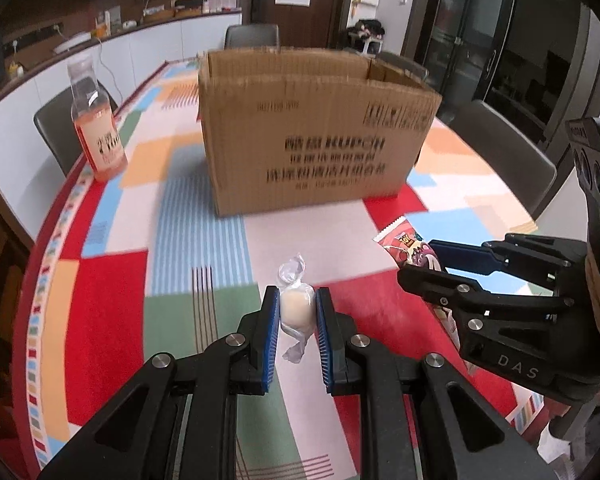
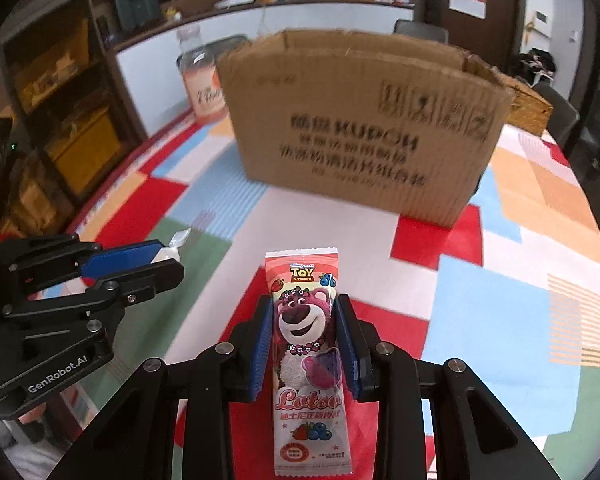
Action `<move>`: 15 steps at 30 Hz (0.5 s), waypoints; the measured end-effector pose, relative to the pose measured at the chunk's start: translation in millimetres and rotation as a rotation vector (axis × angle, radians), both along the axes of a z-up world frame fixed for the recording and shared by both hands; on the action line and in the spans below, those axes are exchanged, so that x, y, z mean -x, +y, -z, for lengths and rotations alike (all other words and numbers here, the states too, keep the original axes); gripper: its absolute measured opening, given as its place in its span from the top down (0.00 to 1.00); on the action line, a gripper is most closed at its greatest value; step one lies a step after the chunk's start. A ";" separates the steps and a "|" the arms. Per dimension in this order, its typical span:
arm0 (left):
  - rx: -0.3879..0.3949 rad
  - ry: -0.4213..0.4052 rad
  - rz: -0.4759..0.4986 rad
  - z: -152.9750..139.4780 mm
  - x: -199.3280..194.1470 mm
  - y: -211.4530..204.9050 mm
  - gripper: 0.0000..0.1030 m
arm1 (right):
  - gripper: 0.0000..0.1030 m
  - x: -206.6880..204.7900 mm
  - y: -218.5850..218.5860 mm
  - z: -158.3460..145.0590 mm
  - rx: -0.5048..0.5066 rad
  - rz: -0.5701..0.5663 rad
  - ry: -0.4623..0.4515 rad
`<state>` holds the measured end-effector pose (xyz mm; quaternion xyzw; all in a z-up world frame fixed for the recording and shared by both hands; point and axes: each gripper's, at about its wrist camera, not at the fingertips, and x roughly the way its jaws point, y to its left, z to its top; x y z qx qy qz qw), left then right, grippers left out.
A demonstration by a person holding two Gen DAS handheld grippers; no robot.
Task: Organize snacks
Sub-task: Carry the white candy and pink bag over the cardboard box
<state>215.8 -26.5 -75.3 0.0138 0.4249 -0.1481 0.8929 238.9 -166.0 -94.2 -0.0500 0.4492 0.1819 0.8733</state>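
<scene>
left gripper (image 1: 297, 312) pinches a wrapped candy (image 1: 296, 308). right gripper (image 2: 305, 340) clamps a lotso snack packet (image 2: 306, 360), its lower end cut off. the cardboard box (image 1: 312, 136) interior is hidden, its print blurred.

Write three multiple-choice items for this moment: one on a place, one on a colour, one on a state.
1. Where does the drink bottle stand relative to the cardboard box, in the left wrist view?
A. left of it
B. inside it
C. on top of it

2. Which colour are the pads on the fingers?
A. yellow
B. blue
C. white

3. What does the right gripper hold?
A. nothing
B. the bottle
C. the Lotso snack packet

Key: 1 A, the bottle stands on the table beside the box; 2 B, blue ribbed pads; 3 C, both pads press on the packet.
</scene>
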 end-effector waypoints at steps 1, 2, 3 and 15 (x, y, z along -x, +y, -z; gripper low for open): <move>0.002 -0.015 0.001 -5.1 -1.1 0.0 0.82 | 0.69 0.0 -1.4 -3.6 -0.007 0.005 -0.008; 0.005 -0.026 0.001 -8.9 -2.0 0.2 0.82 | 0.69 -0.2 -2.9 -9.1 -0.017 0.010 -0.020; 0.008 -0.040 0.001 -14.1 -3.3 0.2 0.82 | 0.69 -0.7 -3.6 -13.2 -0.022 0.014 -0.032; -0.001 -0.180 0.003 -62.9 -22.1 -2.3 0.82 | 0.69 -14.1 -14.4 -70.0 -0.078 0.086 -0.196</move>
